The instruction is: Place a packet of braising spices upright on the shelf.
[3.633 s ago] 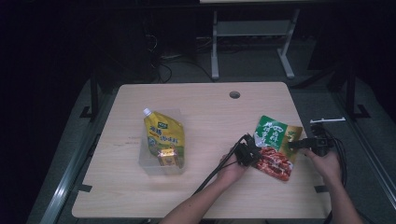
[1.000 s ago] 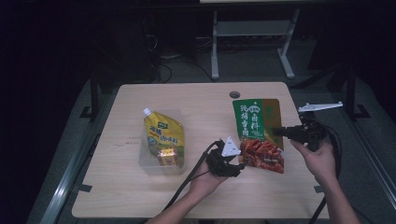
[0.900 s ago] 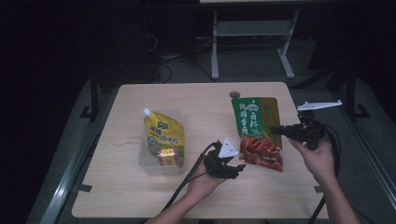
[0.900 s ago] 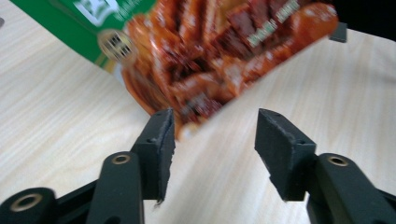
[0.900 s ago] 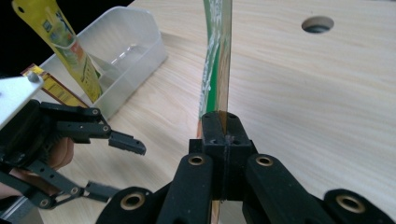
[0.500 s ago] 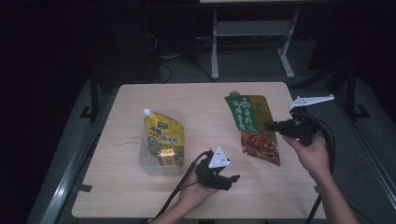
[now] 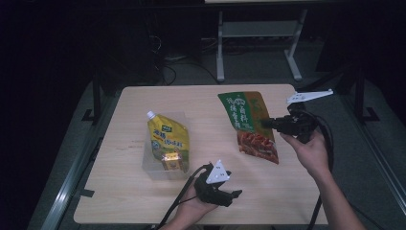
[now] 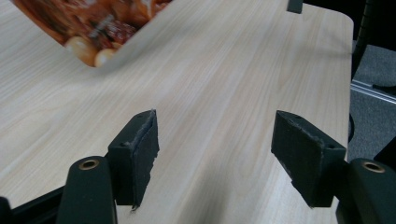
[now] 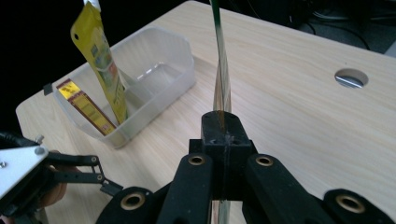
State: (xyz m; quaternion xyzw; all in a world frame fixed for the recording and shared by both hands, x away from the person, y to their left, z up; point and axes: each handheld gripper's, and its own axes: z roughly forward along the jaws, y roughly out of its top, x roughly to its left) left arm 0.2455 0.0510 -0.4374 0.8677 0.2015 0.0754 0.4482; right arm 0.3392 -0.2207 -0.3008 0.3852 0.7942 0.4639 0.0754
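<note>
Pinching the green pouch (image 9: 222, 70), edge-on, label perhaps unreadable: right claw (image 9: 223, 135).

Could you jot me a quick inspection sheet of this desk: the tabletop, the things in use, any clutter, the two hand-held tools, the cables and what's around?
Surface: pale wooden table with a round hole near its far edge.
Job's things: green-and-red snack pouch, lifted off the table; clear plastic bin holding a yellow spouted pouch and a small packet.
Clutter: nothing seen.
Grippers: right tool shut on the snack pouch's edge; left tool open, nothing between its jaws, which have just been opening.
Cables: a black cable trails from each tool toward the person.
Surroundings: dark room, metal stand legs and floor cables beyond the table.
</note>
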